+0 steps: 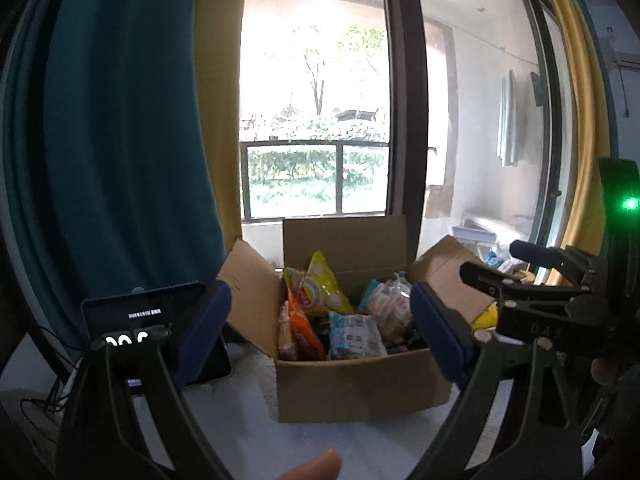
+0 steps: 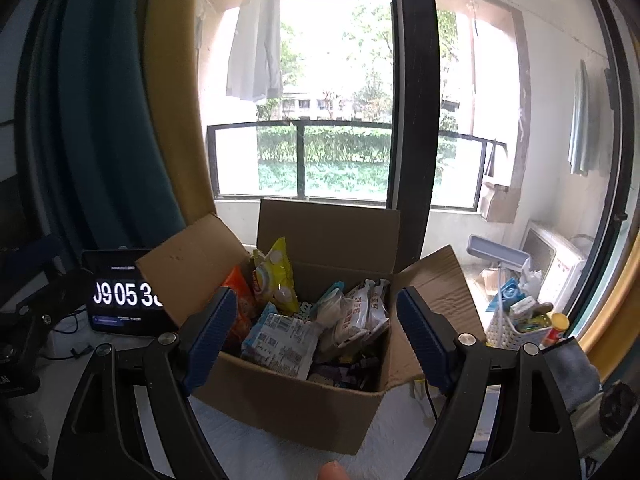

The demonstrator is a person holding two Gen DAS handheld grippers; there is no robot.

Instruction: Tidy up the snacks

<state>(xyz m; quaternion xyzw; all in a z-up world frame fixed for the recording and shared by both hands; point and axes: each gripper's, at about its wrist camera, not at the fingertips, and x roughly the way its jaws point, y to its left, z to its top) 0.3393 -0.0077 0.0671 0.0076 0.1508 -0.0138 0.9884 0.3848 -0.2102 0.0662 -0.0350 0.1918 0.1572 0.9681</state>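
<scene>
The snack packets (image 2: pixel 280 340) are heaped in an open cardboard box (image 1: pixel 360 384) on the table. The left gripper (image 1: pixel 320 336) and right gripper (image 2: pixel 316 336) are held spread and empty before it, presumably for reaching in.

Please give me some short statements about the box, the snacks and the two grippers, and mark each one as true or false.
1. The cardboard box has its flaps open. True.
2. A yellow snack bag stands up inside the box. True.
3. The right gripper is closed on the orange snack bag. False: its jaws stand wide apart with nothing between the pads.
4. The left gripper is open and holds nothing. True.
5. The box is empty. False: it holds many packets, among them a blue and white packet.
6. The screen with a clock stands to the right of the box. False: it stands to its left.
</scene>
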